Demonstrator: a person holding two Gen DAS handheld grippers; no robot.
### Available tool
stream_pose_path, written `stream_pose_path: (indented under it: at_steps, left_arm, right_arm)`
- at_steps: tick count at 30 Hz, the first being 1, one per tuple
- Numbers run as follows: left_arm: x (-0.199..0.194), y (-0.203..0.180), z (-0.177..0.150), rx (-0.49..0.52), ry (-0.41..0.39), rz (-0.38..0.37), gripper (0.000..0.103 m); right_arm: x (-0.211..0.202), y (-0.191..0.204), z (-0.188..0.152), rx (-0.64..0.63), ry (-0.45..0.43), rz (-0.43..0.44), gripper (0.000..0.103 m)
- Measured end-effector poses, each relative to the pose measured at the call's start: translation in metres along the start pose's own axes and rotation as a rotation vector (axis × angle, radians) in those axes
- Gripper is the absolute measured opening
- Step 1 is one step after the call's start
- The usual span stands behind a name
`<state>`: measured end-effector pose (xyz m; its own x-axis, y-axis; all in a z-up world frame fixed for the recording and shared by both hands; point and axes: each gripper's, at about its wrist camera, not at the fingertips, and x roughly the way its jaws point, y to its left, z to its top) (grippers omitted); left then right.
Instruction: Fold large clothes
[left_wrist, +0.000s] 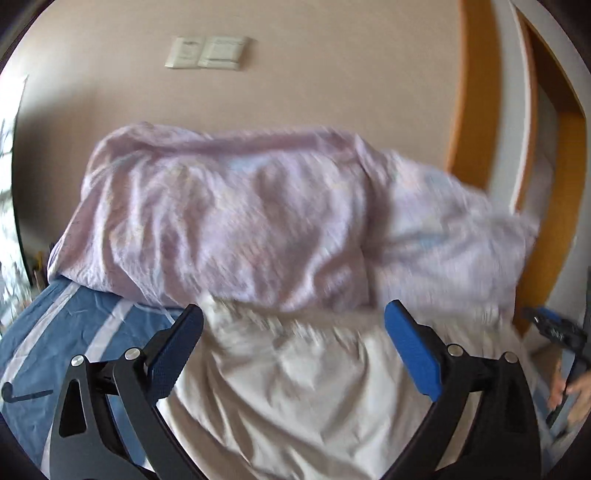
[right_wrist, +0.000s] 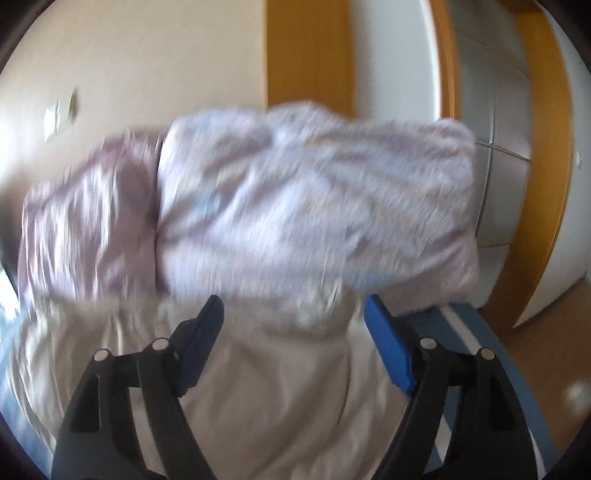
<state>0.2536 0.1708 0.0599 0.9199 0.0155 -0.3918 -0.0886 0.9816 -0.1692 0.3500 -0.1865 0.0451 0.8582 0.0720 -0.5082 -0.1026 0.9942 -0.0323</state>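
You're looking across a bed, its blue striped sheet (left_wrist: 70, 332) showing at lower left of the left view, with a beige wall (left_wrist: 314, 92) behind carrying switch plates (left_wrist: 207, 51) at upper left and a wooden door frame (left_wrist: 469, 110) at right. A pale lilac quilt (left_wrist: 240, 221) is lying bunched across mid-frame, and the cream cloth (left_wrist: 295, 387) is spreading below it toward you. Your left gripper (left_wrist: 293, 315) is standing spread wide over the cream cloth, pinching nothing. Your right gripper (right_wrist: 293, 306) is also gaping, nothing between its pads, hovering over the same cloth; everything's blurred.
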Motion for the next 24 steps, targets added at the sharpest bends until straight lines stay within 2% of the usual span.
stream_pose_path:
  at_steps: [4, 9, 12, 16, 20, 24]
  left_arm:
    - [0.015, -0.025, -0.02, 0.113, 0.049, 0.034, 0.1]
    - [0.051, -0.033, -0.038, 0.165, 0.136, 0.123, 0.1]
    - [0.07, -0.026, -0.042, 0.146, 0.162, 0.177, 0.1]
    - [0.092, -0.014, -0.042, 0.088, 0.203, 0.211, 0.1]
    - [0.109, -0.008, -0.043, 0.046, 0.229, 0.251, 0.101]
    - [0.123, -0.008, -0.045, 0.042, 0.233, 0.304, 0.102]
  right_arm:
    - [0.016, 0.018, -0.019, -0.076, 0.052, -0.035, 0.078]
    - [0.047, 0.018, -0.027, -0.061, 0.148, -0.091, 0.078]
    - [0.065, 0.017, -0.031, -0.025, 0.203, -0.109, 0.078]
    - [0.094, 0.017, -0.035, -0.015, 0.271, -0.13, 0.078]
    - [0.118, 0.017, -0.037, -0.006, 0.331, -0.152, 0.082]
    - [0.133, 0.015, -0.04, 0.02, 0.35, -0.175, 0.087]
